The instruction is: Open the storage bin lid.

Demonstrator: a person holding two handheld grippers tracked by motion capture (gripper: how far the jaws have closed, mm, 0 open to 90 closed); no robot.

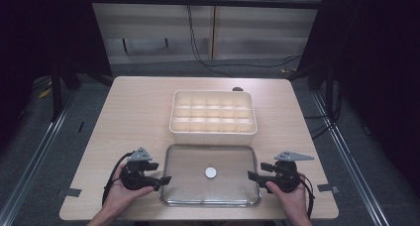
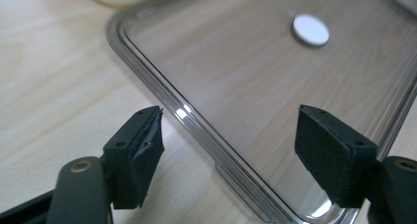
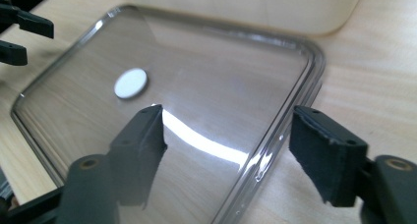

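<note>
Straddling clear lid (image 1: 210, 175), which lay flat just before compartment box (image 1: 213, 112): left gripper (image 1: 161, 179), right gripper (image 1: 253, 175) jaws stood spread, pinching nothing. Advice: seat pads squarely over opposite rims, close evenly.

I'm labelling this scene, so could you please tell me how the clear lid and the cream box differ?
The lid is transparent, so the table's wood shows through; the box is opaque cream. The lid lies flat and shallow; the box has tall walls. The lid is one undivided sheet with a white disc at its middle; the box is split into a grid of compartments. The lid sits nearer the person, the box behind it. Both are rounded rectangles of similar outline.
</note>
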